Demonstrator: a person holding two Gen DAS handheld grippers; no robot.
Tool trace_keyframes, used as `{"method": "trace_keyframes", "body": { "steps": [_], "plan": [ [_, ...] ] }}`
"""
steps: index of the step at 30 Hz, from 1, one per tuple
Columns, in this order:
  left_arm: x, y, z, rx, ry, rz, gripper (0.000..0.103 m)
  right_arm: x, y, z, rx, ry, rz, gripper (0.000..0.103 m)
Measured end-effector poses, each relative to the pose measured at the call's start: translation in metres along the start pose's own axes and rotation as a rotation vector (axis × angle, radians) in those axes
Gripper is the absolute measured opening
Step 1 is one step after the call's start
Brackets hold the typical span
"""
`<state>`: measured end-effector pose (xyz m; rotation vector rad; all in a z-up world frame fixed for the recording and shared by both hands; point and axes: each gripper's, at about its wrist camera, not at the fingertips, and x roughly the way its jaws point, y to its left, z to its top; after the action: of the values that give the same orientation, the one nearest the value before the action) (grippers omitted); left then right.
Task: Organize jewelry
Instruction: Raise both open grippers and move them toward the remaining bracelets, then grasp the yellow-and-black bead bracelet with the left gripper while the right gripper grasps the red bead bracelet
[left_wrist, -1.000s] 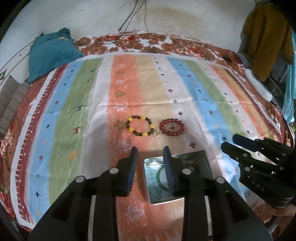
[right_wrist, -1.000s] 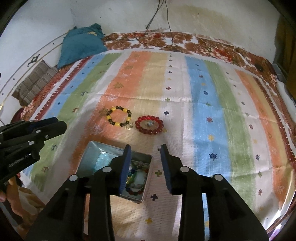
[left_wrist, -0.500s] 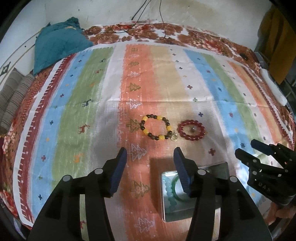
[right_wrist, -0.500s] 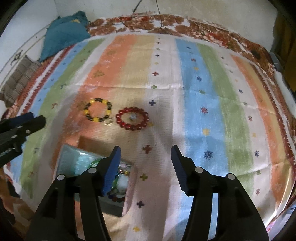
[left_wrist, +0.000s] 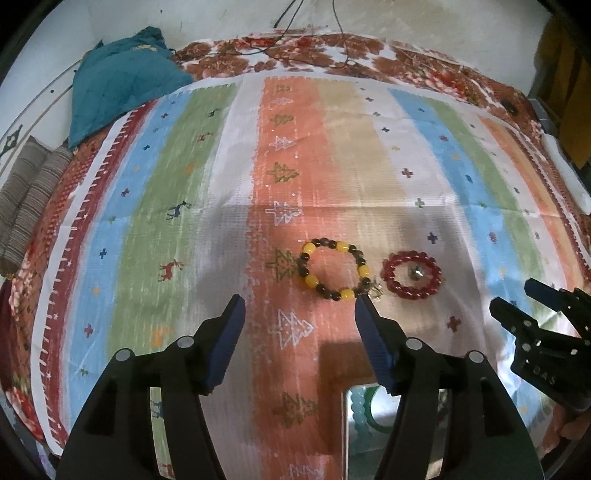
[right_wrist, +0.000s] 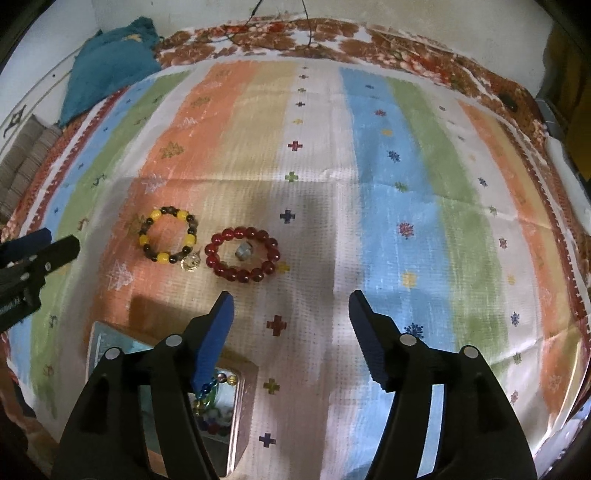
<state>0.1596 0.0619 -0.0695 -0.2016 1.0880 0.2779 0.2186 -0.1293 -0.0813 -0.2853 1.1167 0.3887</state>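
Note:
A yellow and dark bead bracelet (left_wrist: 334, 268) with a small charm and a red bead bracelet (left_wrist: 412, 274) around a small metal piece lie side by side on the striped cloth. They show in the right wrist view too, the yellow bracelet (right_wrist: 169, 240) and the red bracelet (right_wrist: 242, 254). A metal tin (right_wrist: 236, 413) holding several bead bracelets sits near the front edge, partly hidden by the fingers. My left gripper (left_wrist: 297, 339) is open and empty, just short of the yellow bracelet. My right gripper (right_wrist: 291, 332) is open and empty, right of the tin.
The striped cloth (left_wrist: 184, 206) covers a bed with a floral sheet. A teal pillow (left_wrist: 118, 85) lies at the far left corner, striped cushions (left_wrist: 26, 199) beyond the left edge. Cables (left_wrist: 332, 33) hang at the wall. A white object (left_wrist: 565, 173) lies at the right edge.
Both grippers have opened wider. The left gripper has shifted left off the tin; the right has moved right and lower toward the cloth.

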Motion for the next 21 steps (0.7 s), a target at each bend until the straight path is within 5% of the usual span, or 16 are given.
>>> {"method": "trace_keyframes", "body": {
  "steps": [21],
  "plan": [
    [0.052,-0.001,0.026,0.041,0.069,0.029,0.066,0.044,0.003,0.022,-0.015,0.078,0.018,0.070]
  ]
}}
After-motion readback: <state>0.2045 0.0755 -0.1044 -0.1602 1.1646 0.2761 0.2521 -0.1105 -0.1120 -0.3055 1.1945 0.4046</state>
